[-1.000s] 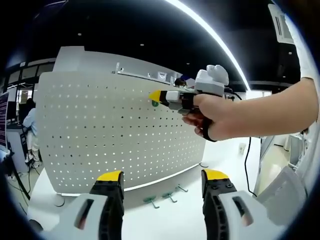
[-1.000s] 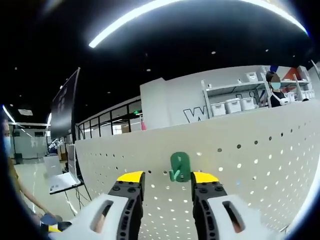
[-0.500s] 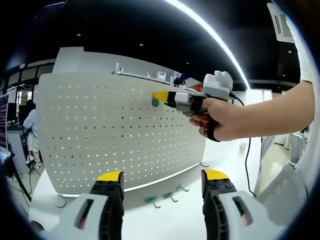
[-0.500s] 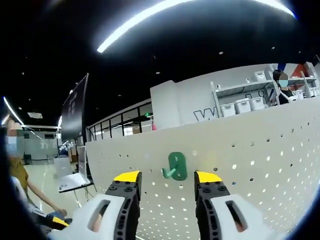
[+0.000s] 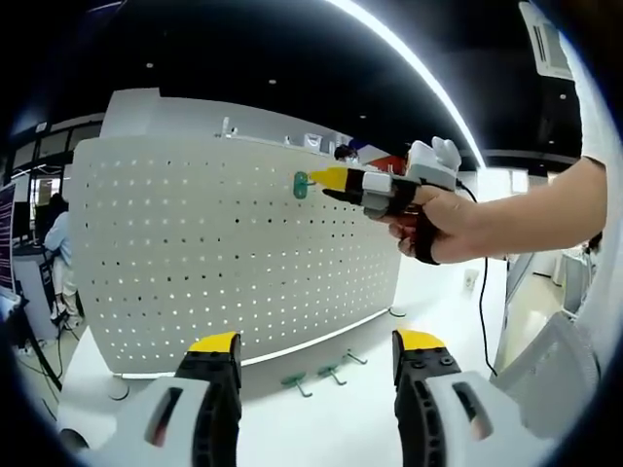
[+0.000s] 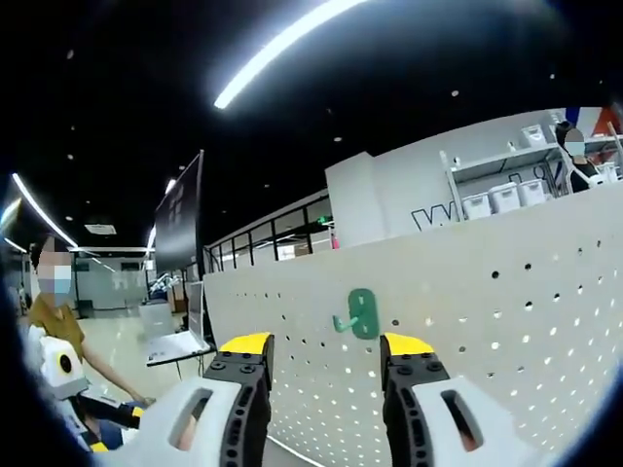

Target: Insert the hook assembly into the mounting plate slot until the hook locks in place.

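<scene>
1. Right gripper (image 6: 322,342): jaws spread wide, nothing held. In the left gripper view it (image 5: 336,177) is seen carried by a hand (image 5: 443,222), tips just short of the hook.
2. Hook (image 6: 357,314): green, seated on the pegboard (image 6: 506,321) near its top edge, seen between the right jaws but untouched.
3. Left gripper (image 5: 318,342): jaws wide apart, empty, held low in front of the board.
4. Spare hooks (image 5: 313,377): lying on the table (image 5: 321,428) at the pegboard's foot.

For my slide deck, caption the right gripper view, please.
Open right tool facing a small green plastic hook mounted on the white perforated pegboard panel.
</scene>
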A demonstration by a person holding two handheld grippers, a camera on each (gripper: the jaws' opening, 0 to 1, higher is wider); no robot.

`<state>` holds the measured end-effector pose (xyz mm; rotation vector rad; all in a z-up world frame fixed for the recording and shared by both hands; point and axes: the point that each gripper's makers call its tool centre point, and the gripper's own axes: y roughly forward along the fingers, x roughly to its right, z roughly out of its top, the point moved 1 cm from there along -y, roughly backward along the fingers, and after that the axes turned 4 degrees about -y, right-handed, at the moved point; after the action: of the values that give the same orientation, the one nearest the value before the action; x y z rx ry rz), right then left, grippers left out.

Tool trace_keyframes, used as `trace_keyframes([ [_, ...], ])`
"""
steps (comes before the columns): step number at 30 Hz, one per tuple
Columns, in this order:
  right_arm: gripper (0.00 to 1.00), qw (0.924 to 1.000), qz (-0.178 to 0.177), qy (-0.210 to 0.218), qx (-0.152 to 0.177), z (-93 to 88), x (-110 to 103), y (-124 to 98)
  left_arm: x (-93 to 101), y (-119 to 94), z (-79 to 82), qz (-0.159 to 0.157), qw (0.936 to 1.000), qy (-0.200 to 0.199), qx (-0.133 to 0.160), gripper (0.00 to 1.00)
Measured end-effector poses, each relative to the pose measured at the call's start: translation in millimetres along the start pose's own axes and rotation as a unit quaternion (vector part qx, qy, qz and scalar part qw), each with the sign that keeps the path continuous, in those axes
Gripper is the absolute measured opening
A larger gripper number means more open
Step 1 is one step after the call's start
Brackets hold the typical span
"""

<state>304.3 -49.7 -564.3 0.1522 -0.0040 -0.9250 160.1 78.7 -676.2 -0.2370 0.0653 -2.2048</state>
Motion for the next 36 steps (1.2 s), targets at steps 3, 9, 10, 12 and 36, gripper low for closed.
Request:
trace_keyframes([
  [3, 0.42, 0.9999, 0.005, -0.009, -0.005, -4.2, -1, -9, 0.0, 0, -1.1, -0.003, 1.0, 0.001, -0.002, 0.65],
  [9, 0.44, 0.9997, 0.013, -0.016, -0.016, -13.4, -2, -29, -0.1, 2, -0.8, -0.008, 0.9999, 0.008, -0.005, 0.66],
  [10, 0.44, 0.9995, 0.015, -0.018, -0.02, -15.7, -2, -34, -0.3, 2, -0.7, -0.008, 0.9999, 0.008, -0.005, 0.66],
  [12, 0.45, 0.9995, 0.016, -0.012, -0.024, -20.9, 0, -41, -0.7, 2, -1.4, -0.008, 0.9999, 0.007, -0.006, 0.66],
  [36, 0.48, 0.9966, 0.021, -0.002, -0.08, -65.0, 9, -106, -6.5, 1, -9.7, -0.009, 0.9998, 0.007, -0.019, 0.68],
])
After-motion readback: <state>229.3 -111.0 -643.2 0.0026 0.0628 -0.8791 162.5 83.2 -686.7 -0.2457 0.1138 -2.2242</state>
